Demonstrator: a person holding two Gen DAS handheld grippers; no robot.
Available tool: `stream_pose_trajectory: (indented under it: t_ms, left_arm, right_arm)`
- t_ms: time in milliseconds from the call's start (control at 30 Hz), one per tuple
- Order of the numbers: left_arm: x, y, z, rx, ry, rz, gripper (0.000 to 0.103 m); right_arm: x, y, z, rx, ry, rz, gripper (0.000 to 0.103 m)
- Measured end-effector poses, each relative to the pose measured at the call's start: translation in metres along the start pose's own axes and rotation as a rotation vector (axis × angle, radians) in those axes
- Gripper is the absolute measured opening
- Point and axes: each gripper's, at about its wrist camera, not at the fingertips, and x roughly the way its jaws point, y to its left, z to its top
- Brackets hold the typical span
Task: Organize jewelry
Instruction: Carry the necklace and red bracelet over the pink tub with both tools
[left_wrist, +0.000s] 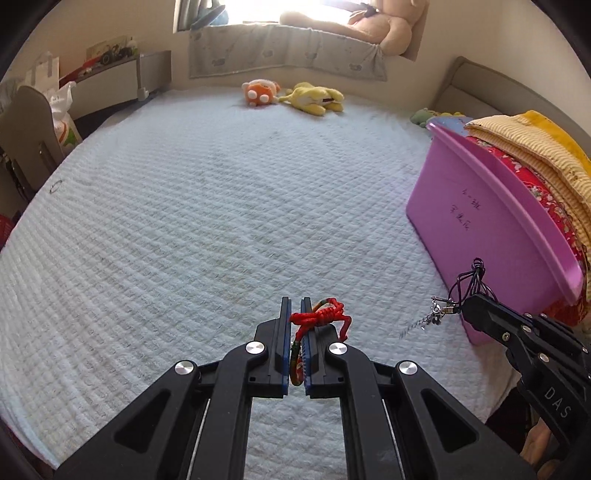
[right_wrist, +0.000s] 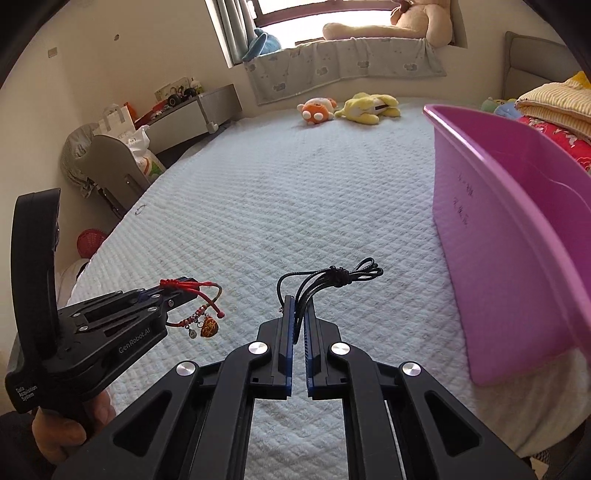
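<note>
Braided red bracelet (left_wrist: 320, 316), knotted cord

The pink tub (right_wrist: 517, 229) runs off the right wrist view's edge at 3 o'clock, its inside unseen. Handwriting (left_wrist: 466, 215) on its wall is too small to read. The red bracelet (left_wrist: 320, 316) partly hides between the jaws.

A white quilted bed cover (left_wrist: 192, 221) fills most of the view. At its far edge lie two soft toys side by side — an orange plush (left_wrist: 259, 93) and a yellow plush (left_wrist: 313, 98). On the window ledge above sits a large tan teddy bear (left_wrist: 384, 22). A white paper bag (right_wrist: 115, 117) stands by the grey shelf (right_wrist: 192, 110) — left of the bed.
</note>
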Motion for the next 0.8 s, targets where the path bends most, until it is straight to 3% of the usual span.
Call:
stream_pose_trajectory:
  t_ms: [367,800]
  left_arm:
    - [-0.042,-0.072,0.053,0.099,-0.076,-0.072,0.006]
    - [-0.039,-0.161,0.109,0.188,-0.099,-0.177,0.006]
  right_arm:
    - [-0.067,-0.037,0.037,0.007,-0.088,-0.041,0.005]
    - [-0.121,-0.122,0.075,0.094,-0.186,-0.171,0.005]
